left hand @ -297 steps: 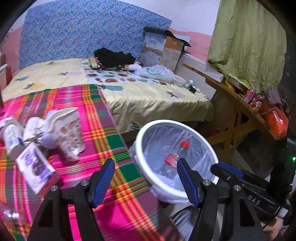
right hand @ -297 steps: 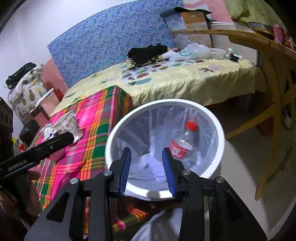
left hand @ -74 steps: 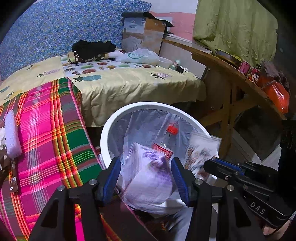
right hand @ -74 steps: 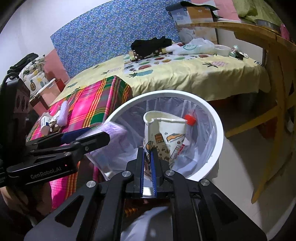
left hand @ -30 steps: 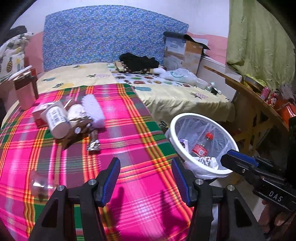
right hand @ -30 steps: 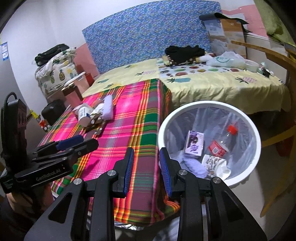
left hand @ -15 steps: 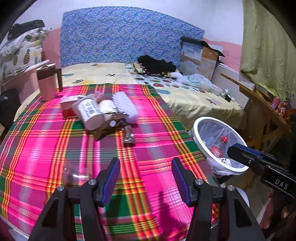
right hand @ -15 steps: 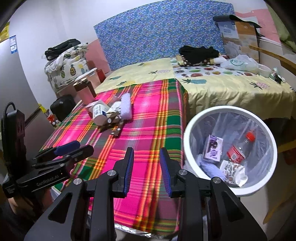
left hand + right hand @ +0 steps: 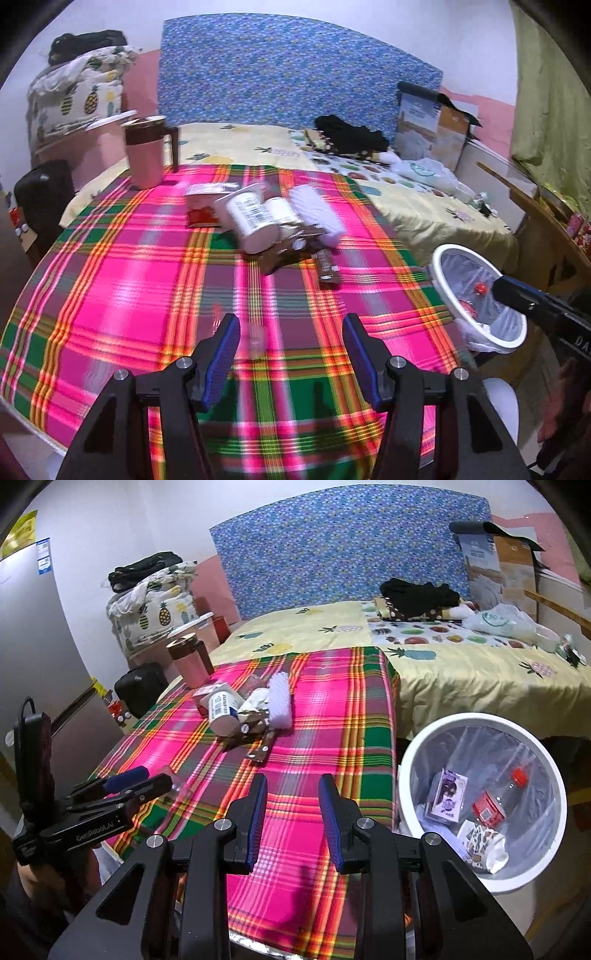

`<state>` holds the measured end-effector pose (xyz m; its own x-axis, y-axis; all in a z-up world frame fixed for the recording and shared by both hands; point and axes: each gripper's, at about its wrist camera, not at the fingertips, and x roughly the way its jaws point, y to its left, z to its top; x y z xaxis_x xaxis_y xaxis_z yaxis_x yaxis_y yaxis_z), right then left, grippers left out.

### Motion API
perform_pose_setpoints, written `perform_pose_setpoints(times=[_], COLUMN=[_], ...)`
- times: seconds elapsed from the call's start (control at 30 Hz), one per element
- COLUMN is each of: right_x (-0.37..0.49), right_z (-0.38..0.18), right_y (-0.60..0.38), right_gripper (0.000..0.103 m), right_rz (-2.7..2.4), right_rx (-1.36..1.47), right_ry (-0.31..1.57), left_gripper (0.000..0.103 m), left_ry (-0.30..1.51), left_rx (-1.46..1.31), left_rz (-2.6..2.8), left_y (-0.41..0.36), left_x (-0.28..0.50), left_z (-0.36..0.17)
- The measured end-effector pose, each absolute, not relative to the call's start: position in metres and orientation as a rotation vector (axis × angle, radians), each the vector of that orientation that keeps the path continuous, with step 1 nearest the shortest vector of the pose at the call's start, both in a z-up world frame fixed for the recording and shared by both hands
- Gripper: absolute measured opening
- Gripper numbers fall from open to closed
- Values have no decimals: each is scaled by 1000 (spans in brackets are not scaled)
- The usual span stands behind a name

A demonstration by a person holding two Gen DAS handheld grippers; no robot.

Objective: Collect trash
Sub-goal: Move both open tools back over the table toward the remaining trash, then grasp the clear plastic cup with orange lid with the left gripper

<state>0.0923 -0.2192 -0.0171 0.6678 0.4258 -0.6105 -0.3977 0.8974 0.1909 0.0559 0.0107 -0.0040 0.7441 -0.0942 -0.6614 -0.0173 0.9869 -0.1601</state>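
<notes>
Since you dropped the crumpled paper cup [image 9: 480, 845] into the round white bin [image 9: 413, 760], both your left gripper [image 9: 291, 354] and right gripper [image 9: 291, 818] hover apart, empty, over glossy plaid tablecloth [image 9: 129, 280].

Trash heap on the plaid table, lined bin beside it

A white labelled cup [image 9: 221, 710] lies on its side, touching a crumpled white wad [image 9: 258, 698], a ribbed white foam piece [image 9: 280, 696] and brown wrappers [image 9: 255, 738] (one strip trails toward the near edge). The white bin [image 9: 480, 720] off the table's corner holds a purple carton [image 9: 447, 798], a red-capped bottle [image 9: 496, 801] and a crushed printed cup [image 9: 480, 843].
</notes>
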Motion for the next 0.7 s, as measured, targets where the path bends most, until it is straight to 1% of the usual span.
perform_pose_setpoints(times=[0.33, 0.7], right_x=[96, 105], right_z=[-23, -29], right_y=[-210, -199], right_gripper=[30, 30], right_rz=[494, 506], right_rx=[29, 20], right_ry=[725, 753], left_gripper=[58, 59], left_ry=[781, 838], left_rx=[-202, -146], left_rz=[32, 24], left_y=[45, 33], left_x=[61, 81], left_z=[-26, -52])
